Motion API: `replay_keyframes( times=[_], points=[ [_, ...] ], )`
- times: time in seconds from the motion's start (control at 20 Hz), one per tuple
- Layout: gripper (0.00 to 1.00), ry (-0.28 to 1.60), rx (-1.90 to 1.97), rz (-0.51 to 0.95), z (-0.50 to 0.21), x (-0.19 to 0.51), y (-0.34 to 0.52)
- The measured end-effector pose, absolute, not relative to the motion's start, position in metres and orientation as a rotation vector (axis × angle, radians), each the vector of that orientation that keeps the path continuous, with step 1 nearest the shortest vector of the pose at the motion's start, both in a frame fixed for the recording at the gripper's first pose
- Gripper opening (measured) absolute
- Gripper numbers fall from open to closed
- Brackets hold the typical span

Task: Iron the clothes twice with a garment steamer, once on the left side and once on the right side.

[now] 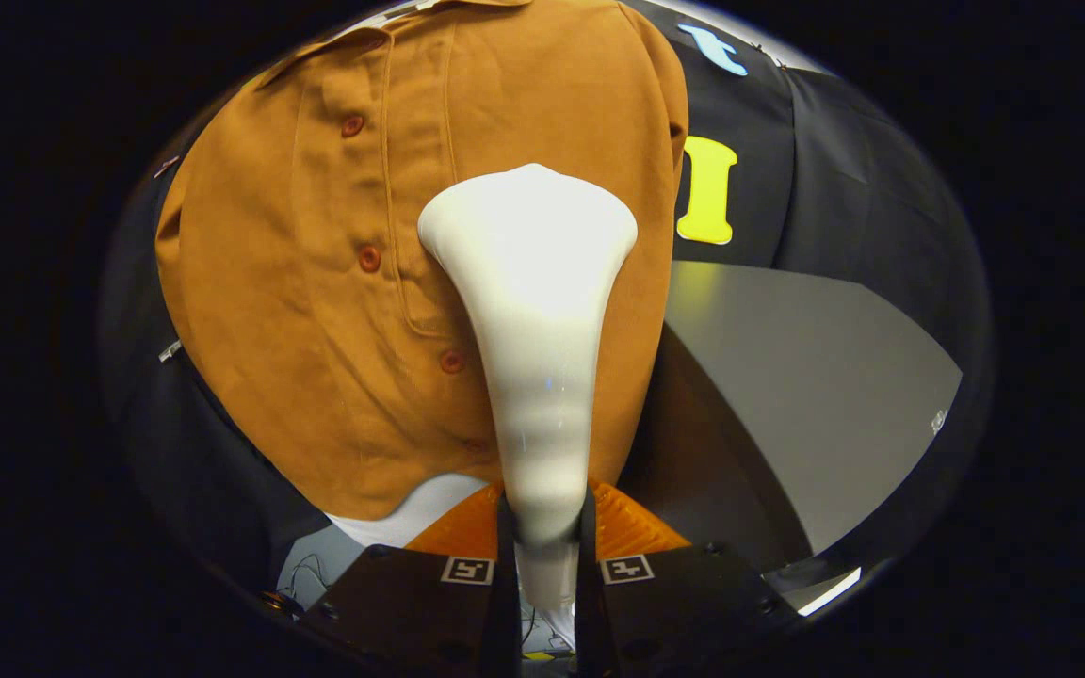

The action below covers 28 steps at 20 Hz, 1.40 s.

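A mustard-brown buttoned shirt [335,282] hangs in front of the booth's black wall, its row of red-brown buttons running down beside a chest pocket. My gripper [544,537] is shut on the handle of a white garment steamer [535,311], which stands up between the fingers. The steamer's wide head faces the shirt, over the panel to the right of the button row, beside the pocket's edge. Whether the head touches the cloth is hidden behind the steamer itself.
A grey table top [806,377] lies to the right of the shirt, below the black cloth wall [844,169]. Under the shirt's hem, a white surface [420,508] and some thin cables [312,570] show low down to the left of the fingers.
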<state>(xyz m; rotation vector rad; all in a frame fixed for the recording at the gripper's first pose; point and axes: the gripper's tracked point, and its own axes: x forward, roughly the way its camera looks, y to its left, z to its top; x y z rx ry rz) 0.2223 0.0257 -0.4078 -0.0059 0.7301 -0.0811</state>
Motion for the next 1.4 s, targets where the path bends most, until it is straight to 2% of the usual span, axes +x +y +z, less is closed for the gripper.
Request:
replay_keyframes(
  times=[0.4,0.7,0.95,1.4],
  points=[
    [0.26,0.886,-0.002,-0.09,-0.478,0.186,0.029],
    [0.26,0.905,-0.012,-0.091,-0.477,0.158,0.028],
    [0.26,0.824,0.006,-0.064,-0.439,0.14,0.04],
    [0.26,0.572,-0.019,-0.025,-0.315,0.145,0.083]
  ],
)
